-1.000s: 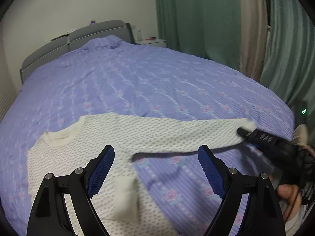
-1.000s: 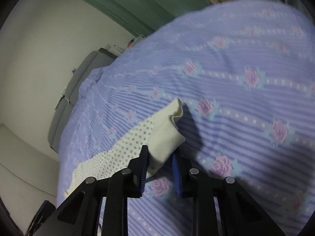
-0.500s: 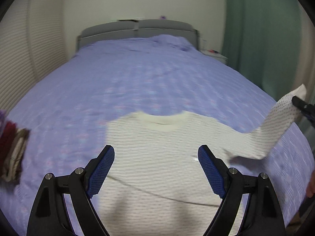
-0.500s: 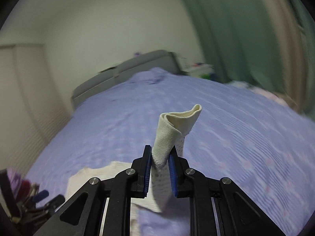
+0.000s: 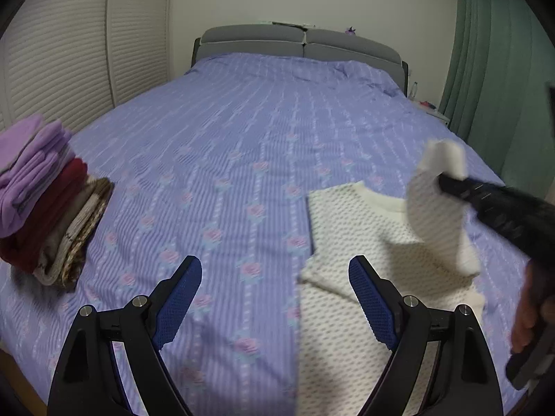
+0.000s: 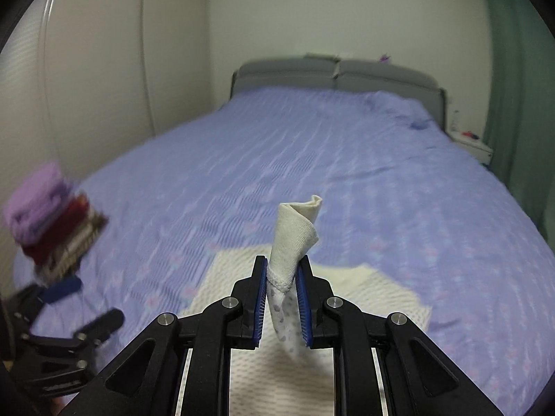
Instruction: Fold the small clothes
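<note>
Sweater [image 5: 360, 242] lies near the bed's [image 5: 242, 138] right edge; right gripper [image 6: 282, 298] pinches its cuff aloft, left gripper [image 5: 274, 298] gapes empty. A thin pinch could slip mid-fold, dropping the sleeve crooked.

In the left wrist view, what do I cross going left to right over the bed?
Stack of folded clothes → bare purple bedspread → white dotted top → right gripper pinching its raised sleeve cuff.

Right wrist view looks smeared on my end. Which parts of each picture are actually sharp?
Right wrist view: right gripper and the pinched sleeve are sharp; the bed and clothes stack are motion-blurred. Left wrist view: left gripper and the stack are fairly crisp, the raised sleeve and right gripper smear. Both views bulge at the edges; light is dim and even.
</note>
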A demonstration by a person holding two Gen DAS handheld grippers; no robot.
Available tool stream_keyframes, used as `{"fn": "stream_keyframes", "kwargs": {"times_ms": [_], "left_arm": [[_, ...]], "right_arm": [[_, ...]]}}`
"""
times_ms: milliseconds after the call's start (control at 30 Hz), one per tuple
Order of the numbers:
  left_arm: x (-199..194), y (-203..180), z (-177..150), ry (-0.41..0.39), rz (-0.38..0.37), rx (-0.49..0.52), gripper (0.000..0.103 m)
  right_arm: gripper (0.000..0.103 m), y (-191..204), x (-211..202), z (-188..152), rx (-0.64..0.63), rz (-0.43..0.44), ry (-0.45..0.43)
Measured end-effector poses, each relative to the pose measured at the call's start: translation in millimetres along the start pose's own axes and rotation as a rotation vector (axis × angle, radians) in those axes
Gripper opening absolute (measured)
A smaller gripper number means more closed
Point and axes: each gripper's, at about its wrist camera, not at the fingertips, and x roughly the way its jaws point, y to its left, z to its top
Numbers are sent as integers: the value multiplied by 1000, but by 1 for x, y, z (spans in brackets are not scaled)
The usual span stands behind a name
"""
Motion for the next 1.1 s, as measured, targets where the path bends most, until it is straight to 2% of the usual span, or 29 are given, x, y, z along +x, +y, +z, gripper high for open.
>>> {"fn": "stream_keyframes", "kwargs": {"times_ms": [167,233,267,300,400,467,533,633,767,967,1067,1100], "left_arm": [[9,8,-8,19,25,31,87],[12,7,-10,24,25,45,87],[14,8,-11,26,26,51,87],[14,8,-11,26,23,56,87],[16,7,-13,19,-2,65,87],[18,6,-14,19,-40,67,87],[23,2,-15,24,-98,69,87],[36,-5,-14,38,-174,82,87],[69,-11,-12,108,-209,62,87],[109,-18,-1,189,-220,17,87],[123,-25,-1,213,-218,21,87],[127,-27,-1,224,-216,19,83]], "right_arm": [[19,34,42,-20,-46,32,119],[31,40,47,-32,-37,57,151],[51,39,49,-35,-30,58,164],[61,38,49,-37,-21,55,171],[61,28,28,-44,20,60,126],[65,18,6,-48,63,58,82],[81,1,-20,-57,112,25,21],[81,-29,-41,-76,153,-88,12],[81,-72,-44,-107,192,-173,84],[81,-116,-38,-135,266,-200,151],[81,-122,-28,-140,264,-180,175],[80,-121,-23,-140,252,-180,188]]}}
